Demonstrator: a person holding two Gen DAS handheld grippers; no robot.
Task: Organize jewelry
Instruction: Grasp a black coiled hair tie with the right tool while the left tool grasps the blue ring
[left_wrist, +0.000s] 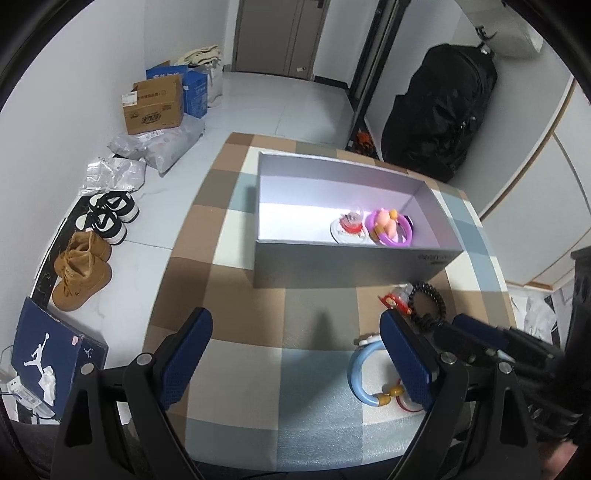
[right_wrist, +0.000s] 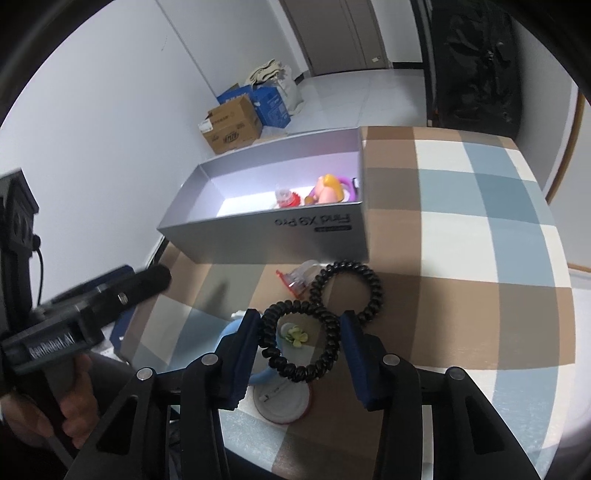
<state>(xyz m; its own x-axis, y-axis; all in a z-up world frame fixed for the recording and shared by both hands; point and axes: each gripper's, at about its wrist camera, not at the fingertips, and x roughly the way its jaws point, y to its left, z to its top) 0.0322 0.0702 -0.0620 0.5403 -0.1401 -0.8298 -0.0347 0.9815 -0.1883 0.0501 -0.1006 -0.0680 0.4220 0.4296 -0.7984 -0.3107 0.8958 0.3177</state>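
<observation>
Hair coil (right_wrist: 297, 338) between right gripper (right_wrist: 299, 354) jaws, box (right_wrist: 266, 236) wall ahead.

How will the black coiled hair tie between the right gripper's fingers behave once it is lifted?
The nearer black coiled hair tie is a thin open spiral, so it probably squashes under the right gripper and sags when raised. It looks light for its size. Its bumpy coils should catch on the ribbed pads rather than slip.

On the table (right_wrist: 480, 229), box (right_wrist: 280, 236) at upper centre, two trinkets (right_wrist: 314, 190) inside, right end. Below it, two coiled hair ties (right_wrist: 347, 288) side by side; ring (left_wrist: 360, 373) lower left.
</observation>
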